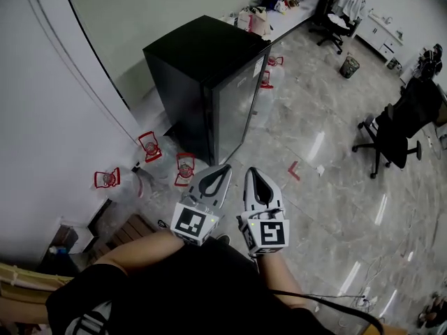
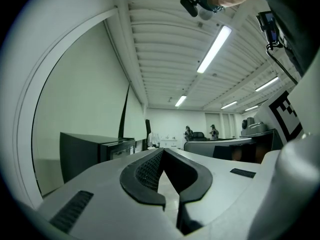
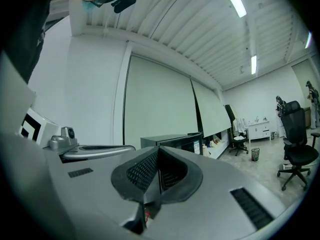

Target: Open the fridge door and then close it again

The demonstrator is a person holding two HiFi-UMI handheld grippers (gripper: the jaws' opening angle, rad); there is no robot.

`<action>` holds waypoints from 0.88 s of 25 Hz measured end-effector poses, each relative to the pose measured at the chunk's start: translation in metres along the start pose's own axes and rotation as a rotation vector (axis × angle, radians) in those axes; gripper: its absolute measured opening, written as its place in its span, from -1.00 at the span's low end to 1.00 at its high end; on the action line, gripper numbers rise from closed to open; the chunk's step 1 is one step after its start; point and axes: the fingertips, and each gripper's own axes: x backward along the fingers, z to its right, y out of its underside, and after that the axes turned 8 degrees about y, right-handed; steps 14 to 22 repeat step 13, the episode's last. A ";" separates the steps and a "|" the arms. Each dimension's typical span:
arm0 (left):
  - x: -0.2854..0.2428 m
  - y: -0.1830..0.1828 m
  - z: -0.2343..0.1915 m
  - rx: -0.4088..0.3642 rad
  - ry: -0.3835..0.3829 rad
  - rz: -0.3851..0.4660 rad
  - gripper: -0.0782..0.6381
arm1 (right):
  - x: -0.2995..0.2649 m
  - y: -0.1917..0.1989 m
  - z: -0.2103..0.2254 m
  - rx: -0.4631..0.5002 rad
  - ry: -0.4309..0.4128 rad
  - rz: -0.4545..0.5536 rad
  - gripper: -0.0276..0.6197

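A small black fridge (image 1: 202, 75) stands on the floor against the wall, its door (image 1: 237, 107) shut and facing right. It also shows as a dark box in the left gripper view (image 2: 92, 151) and in the right gripper view (image 3: 172, 141). My left gripper (image 1: 224, 167) and right gripper (image 1: 251, 172) are held side by side in the air, a short way in front of the fridge and apart from it. Both point toward it. The left gripper (image 2: 162, 152) is shut with its tips together and holds nothing. The right gripper (image 3: 158, 150) is shut and empty as well.
Water jugs with red handles (image 1: 149, 146) (image 1: 185, 167) (image 1: 107, 179) sit on the floor left of the fridge by the white wall. A red tape mark (image 1: 294, 169) lies on the tiles. Office chairs (image 1: 392, 128) (image 1: 334, 21), a bin (image 1: 349, 66) and a cluttered desk (image 1: 269, 12) stand farther off.
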 end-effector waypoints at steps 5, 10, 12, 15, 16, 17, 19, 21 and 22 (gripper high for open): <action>0.008 -0.004 0.000 -0.011 -0.038 0.003 -0.76 | 0.006 -0.001 -0.013 0.019 -0.062 0.043 -0.87; 0.013 -0.009 -0.004 -0.074 -0.058 0.005 -0.76 | 0.011 -0.004 -0.025 0.026 -0.092 0.058 -0.87; 0.014 -0.010 -0.003 -0.081 -0.065 0.007 -0.76 | 0.014 -0.005 -0.027 0.032 -0.100 0.060 -0.87; 0.015 -0.011 -0.002 -0.080 -0.070 0.009 -0.76 | 0.015 -0.005 -0.028 0.035 -0.103 0.062 -0.87; 0.015 -0.011 -0.002 -0.080 -0.070 0.009 -0.76 | 0.015 -0.005 -0.028 0.035 -0.103 0.062 -0.87; 0.015 -0.011 -0.002 -0.080 -0.070 0.009 -0.76 | 0.015 -0.005 -0.028 0.035 -0.103 0.062 -0.87; 0.015 -0.011 -0.002 -0.080 -0.070 0.009 -0.76 | 0.015 -0.005 -0.028 0.035 -0.103 0.062 -0.87; 0.015 -0.011 -0.002 -0.080 -0.070 0.009 -0.76 | 0.015 -0.005 -0.028 0.035 -0.103 0.062 -0.87; 0.015 -0.011 -0.002 -0.080 -0.070 0.009 -0.76 | 0.015 -0.005 -0.028 0.035 -0.103 0.062 -0.87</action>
